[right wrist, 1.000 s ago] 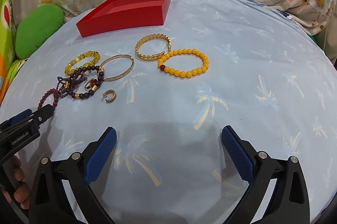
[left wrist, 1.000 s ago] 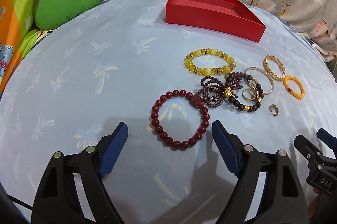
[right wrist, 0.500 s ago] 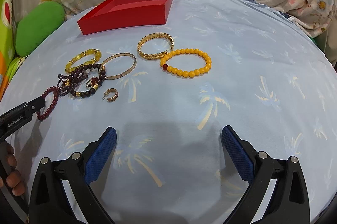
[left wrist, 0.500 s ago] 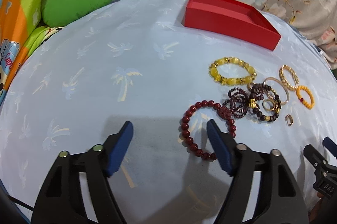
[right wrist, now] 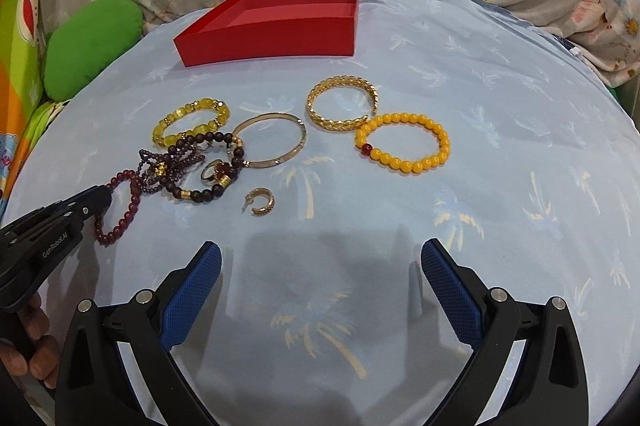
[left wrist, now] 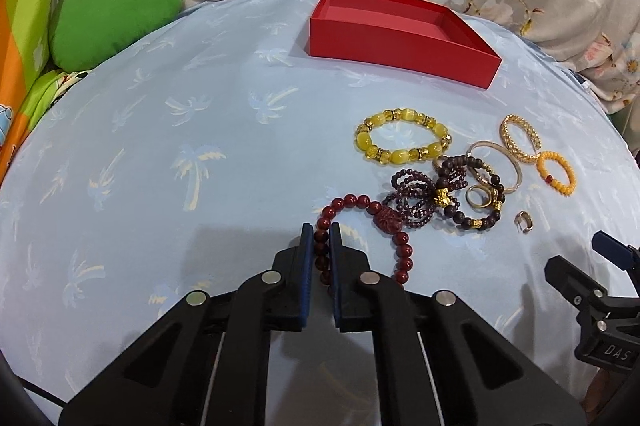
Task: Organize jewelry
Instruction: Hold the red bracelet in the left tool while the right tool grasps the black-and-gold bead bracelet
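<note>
box (right wrist: 272,38) at the back of the bed (right wrist: 500,130); bracelets (right wrist: 340,104) clustered before it; earring (right wrist: 261,201) nearest the front; cushion (right wrist: 90,50) off the left edge.

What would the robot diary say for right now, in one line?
left gripper: shut on dark red bead bracelet | right gripper: open, holding nothing | red box: no jewelry inside

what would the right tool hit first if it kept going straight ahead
Likely the small gold hoop earring, lying left of centre ahead of the open right tool; dead centre looks free up to the gold bangle. Depth is unclear.
</note>
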Tool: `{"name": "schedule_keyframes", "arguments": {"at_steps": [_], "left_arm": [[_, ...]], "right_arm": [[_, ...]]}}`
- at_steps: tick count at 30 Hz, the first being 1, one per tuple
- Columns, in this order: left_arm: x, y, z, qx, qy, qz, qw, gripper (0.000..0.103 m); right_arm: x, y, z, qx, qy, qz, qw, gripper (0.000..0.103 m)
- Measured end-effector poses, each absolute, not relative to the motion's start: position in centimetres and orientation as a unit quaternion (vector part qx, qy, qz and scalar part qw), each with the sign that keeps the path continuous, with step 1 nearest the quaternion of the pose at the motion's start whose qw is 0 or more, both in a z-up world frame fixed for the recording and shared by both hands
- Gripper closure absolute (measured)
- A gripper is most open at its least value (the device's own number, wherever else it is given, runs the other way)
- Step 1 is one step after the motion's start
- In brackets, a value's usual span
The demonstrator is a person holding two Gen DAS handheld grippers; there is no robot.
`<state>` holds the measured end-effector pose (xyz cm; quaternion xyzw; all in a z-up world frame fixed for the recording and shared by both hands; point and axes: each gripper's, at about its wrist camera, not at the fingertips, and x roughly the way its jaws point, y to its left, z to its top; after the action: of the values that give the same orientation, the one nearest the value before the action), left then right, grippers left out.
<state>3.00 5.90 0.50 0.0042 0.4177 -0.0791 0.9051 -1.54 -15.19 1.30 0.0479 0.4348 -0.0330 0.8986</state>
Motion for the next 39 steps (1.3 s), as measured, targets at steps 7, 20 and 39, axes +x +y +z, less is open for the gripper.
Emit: {"name": "schedule_keyframes", "arguments": {"at_steps": [7,20,39], "left_arm": [[3.2,7.1,1.7,-0.013,0.407,-0.077,0.91,0.095],[3.6,7.6,1.1,-0.016,0.419,-0.08,0.904,0.095],[4.2,7.6,0.4,-0.023,0.428,-0.091,0.899,0.095]], "right_arm": [[-0.1,-12.8,2.0,0.036,0.432,-0.002,0.901,0.015],[2.0,-7.9,1.6,0.004,0.443,0.061,0.894,0.06],[3.1,-5.4,2.2,-0.034,0.429,0.099,0.897,0.08]]}}
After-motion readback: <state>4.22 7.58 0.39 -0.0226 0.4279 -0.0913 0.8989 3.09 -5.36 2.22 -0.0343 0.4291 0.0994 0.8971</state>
